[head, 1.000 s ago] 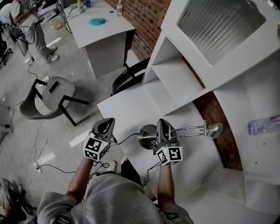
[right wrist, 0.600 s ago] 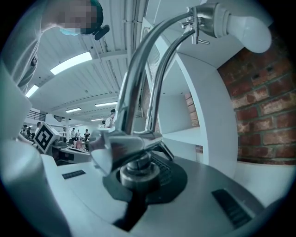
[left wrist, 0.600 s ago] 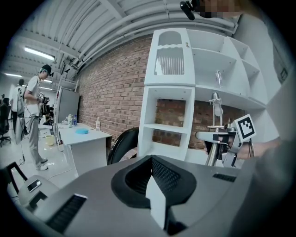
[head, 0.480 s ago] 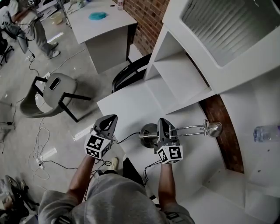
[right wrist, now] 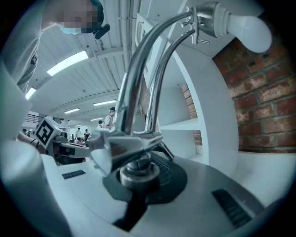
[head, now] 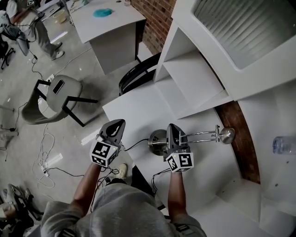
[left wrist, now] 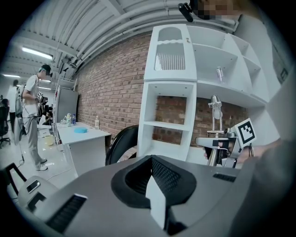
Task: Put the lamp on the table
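The room is a workshop with a grey concrete floor [head: 23,139] strewn with cables and a brick wall [head: 155,14] at the back. A person [head: 23,23] stands well away at the far left, near a second desk [head: 113,23]. A grey chair [head: 55,99] stands out on the floor, and a black chair [head: 136,78] sits just beyond the tabletop's left edge. A white shelf unit [head: 194,78] rises along the back edge of the white tabletop [head: 134,111], which is flat and bare around the work.

The lamp [head: 203,136] is chrome, with twin arms and a bare bulb [right wrist: 247,30]. It is upright, its round base [head: 156,138] over the tabletop near the front edge. I cannot tell whether the base already rests on the surface or hangs just above it. The right gripper [head: 172,132] has its jaws clamped on the stem just above the base. The left gripper [head: 115,127] hovers by the front left corner, apart from the lamp, its jaws together with nothing between them.

The step in hand looks like the set-down itself. The next move likely calls for seating the base flat on the tabletop with the stem kept vertical, since the lamp looks top-heavy. After that the jaws should part and back away without snagging the thin dark cord [head: 136,145] beside the base.
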Available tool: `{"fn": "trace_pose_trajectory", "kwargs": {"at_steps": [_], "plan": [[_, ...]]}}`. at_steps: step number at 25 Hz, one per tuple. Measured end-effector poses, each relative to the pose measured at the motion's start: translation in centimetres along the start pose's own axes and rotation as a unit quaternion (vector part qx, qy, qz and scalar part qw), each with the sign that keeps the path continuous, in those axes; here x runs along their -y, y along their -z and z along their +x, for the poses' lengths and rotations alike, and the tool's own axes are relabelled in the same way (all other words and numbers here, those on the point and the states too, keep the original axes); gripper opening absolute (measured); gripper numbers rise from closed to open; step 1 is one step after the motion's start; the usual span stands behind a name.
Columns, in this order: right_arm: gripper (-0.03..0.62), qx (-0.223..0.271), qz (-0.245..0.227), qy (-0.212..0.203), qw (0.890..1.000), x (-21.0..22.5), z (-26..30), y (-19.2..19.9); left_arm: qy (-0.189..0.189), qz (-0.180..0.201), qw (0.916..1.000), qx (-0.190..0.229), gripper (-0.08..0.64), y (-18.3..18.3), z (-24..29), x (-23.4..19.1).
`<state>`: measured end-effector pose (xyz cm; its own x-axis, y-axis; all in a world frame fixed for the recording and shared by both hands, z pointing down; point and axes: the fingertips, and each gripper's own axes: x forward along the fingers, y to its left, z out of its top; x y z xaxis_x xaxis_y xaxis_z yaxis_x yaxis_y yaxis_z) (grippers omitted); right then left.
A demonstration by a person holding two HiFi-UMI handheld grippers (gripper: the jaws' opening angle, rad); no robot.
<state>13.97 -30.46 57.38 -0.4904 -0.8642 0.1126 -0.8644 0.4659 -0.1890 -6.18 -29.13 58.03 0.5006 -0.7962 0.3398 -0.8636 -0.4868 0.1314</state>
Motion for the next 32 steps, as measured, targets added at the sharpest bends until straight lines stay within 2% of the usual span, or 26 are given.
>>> {"fn": "trace_pose_trajectory", "kwargs": {"at_steps": [10,32], "plan": [[0.02,-0.008,0.012,0.004,1.0,0.5,0.2,1.5,-0.002,0.0,1.0,-0.007,0.003,0.4,0.4,-0.2],[0.02,0.004,0.014,0.008,1.0,0.6,-0.2,1.7,0.001,-0.002,0.9998,-0.019,0.003,1.7,0.1,0.3]]}}
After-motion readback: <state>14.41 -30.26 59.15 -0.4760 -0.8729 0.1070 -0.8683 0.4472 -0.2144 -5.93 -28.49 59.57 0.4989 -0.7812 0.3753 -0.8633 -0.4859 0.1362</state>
